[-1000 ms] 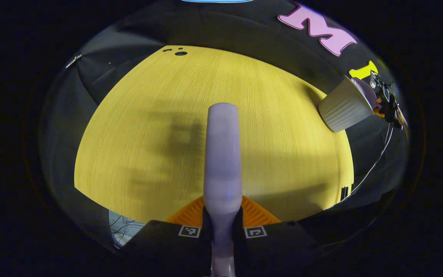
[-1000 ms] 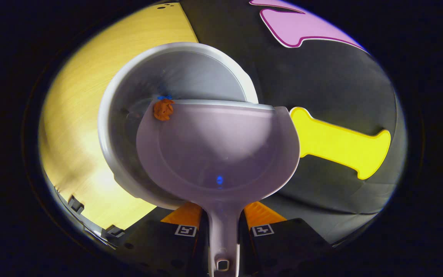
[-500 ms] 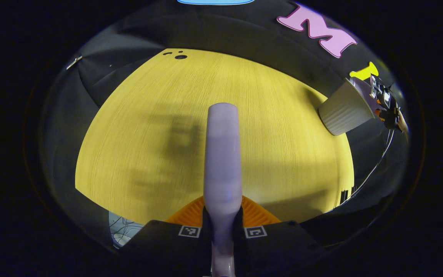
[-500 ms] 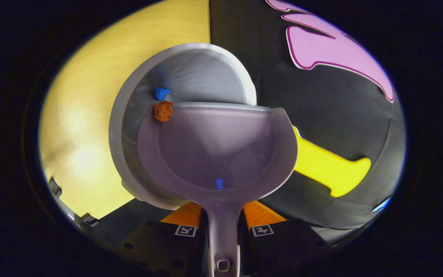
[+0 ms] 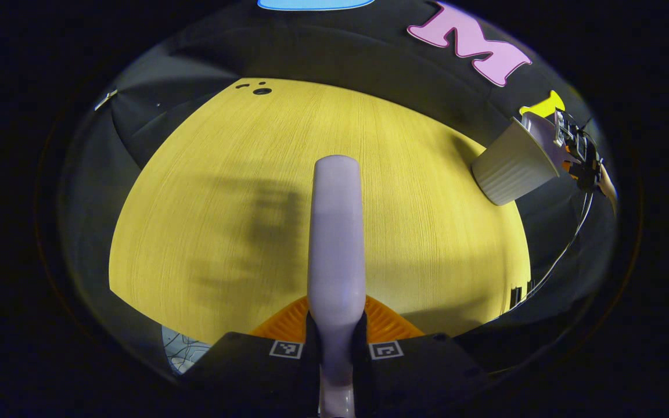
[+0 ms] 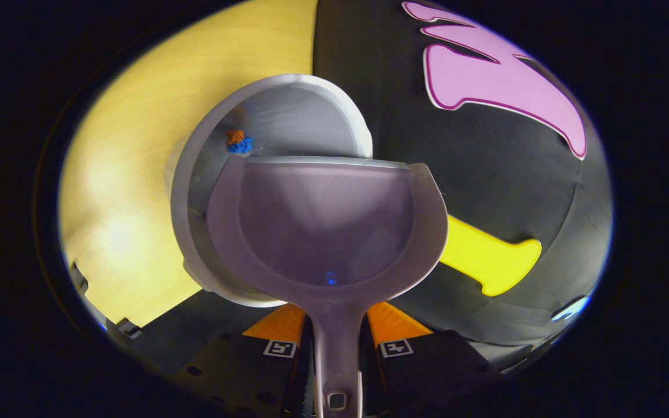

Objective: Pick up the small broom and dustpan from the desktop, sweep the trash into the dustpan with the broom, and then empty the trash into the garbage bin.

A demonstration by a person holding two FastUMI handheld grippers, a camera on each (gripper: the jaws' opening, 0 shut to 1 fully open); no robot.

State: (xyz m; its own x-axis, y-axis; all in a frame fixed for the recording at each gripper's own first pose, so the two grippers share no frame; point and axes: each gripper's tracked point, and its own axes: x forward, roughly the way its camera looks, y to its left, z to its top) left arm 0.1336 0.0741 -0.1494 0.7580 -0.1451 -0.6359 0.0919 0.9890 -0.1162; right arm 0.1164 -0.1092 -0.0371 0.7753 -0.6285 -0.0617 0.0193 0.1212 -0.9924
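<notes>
The yellow wooden desktop (image 5: 207, 174) is showing a fine straight grain with a matt finish. The pale lilac plastic broom handle (image 5: 336, 232) and the pale lilac plastic dustpan (image 6: 326, 226) are looking smooth with a soft sheen. The white plastic garbage bin (image 5: 509, 168) is showing a ribbed outer wall, and the crumpled orange scrap (image 6: 234, 136) and blue scrap (image 6: 241, 146) inside it are looking like paper.

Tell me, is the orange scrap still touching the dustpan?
Apart. In the right gripper view the orange scrap lies inside the bin beside the blue scrap, past the dustpan lip.
</notes>
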